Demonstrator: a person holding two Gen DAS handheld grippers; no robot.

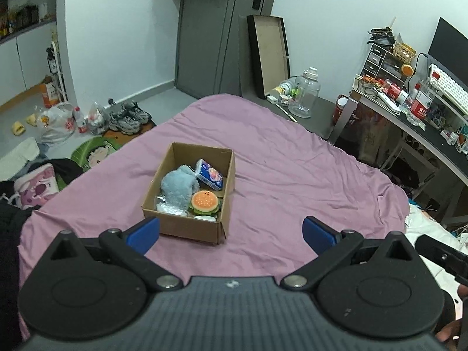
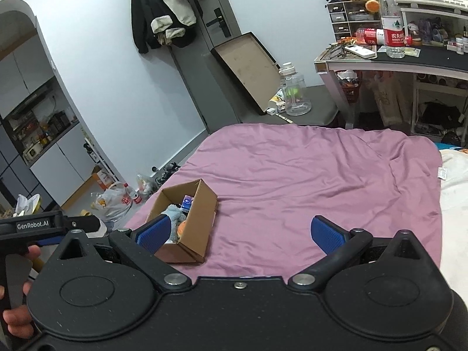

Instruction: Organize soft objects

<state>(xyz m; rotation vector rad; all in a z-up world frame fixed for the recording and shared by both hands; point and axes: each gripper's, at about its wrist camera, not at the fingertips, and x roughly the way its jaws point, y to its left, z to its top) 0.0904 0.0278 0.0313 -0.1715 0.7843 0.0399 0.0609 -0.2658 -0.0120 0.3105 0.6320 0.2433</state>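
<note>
Plush [image 1: 177, 188]: lying in the box [image 1: 187, 228], just ahead of left gripper [image 1: 231, 234].
Grippers: left and right gripper [image 2: 245, 234] both hovering spread wide, holding nothing.
Risk: light box sliding on bed [image 1: 292, 175] if nudged.

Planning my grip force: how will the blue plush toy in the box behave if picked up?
The blue plush toy looks fuzzy and slumped, so probably floppy and compressible. It likely weighs little for its bulk. Wedged against the burger toy in the cardboard box, it may drag neighbours.
</note>
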